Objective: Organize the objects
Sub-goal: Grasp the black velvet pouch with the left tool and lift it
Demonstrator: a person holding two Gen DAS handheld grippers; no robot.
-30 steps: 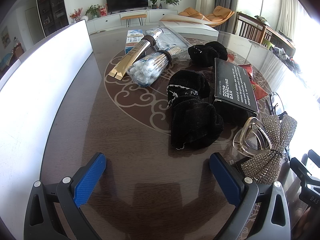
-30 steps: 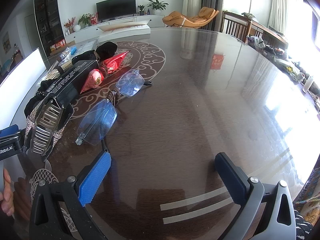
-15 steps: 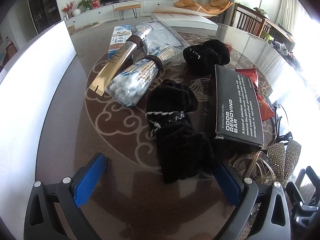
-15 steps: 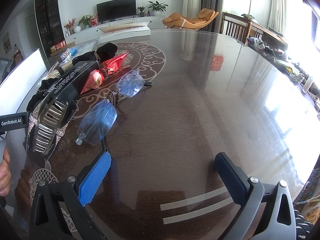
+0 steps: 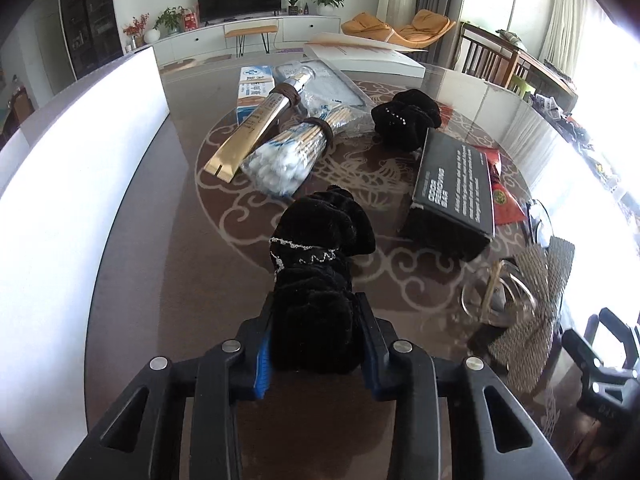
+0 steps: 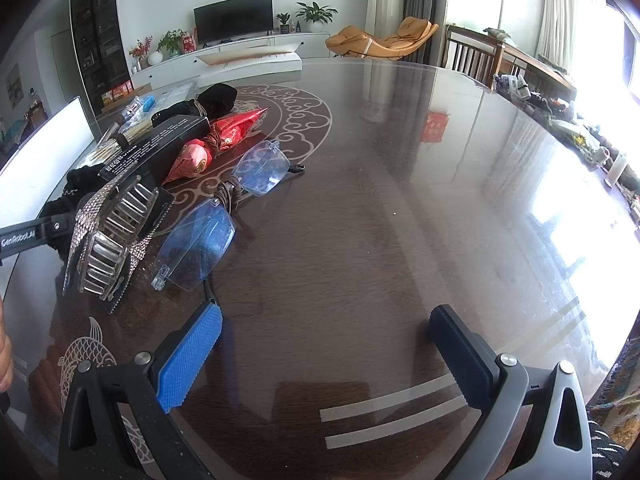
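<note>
Fingers of your left gripper (image 5: pixel 316 336) are squeezed tight on the near end of the black velvet scrunchie (image 5: pixel 320 272). The far end of it lies on the dark table (image 5: pixel 152 240), just in front of the bag of cotton swabs (image 5: pixel 286 160). A gold tube (image 5: pixel 252 130) lies beside the swabs. A second black scrunchie (image 5: pixel 404 120) sits farther back. To the right of your scrunchie you see the black box (image 5: pixel 454 188), and near that the sparkly hair clip (image 5: pixel 532 288).

Your right gripper (image 6: pixel 324 350) is spread wide with nothing in it, low over a bare part of the table. The glasses (image 6: pixel 224 216) lie just ahead of its blue pad (image 6: pixel 188 360). The hair clip is left of the glasses, and a red packet (image 6: pixel 216 144) lies behind them, next to the box.
</note>
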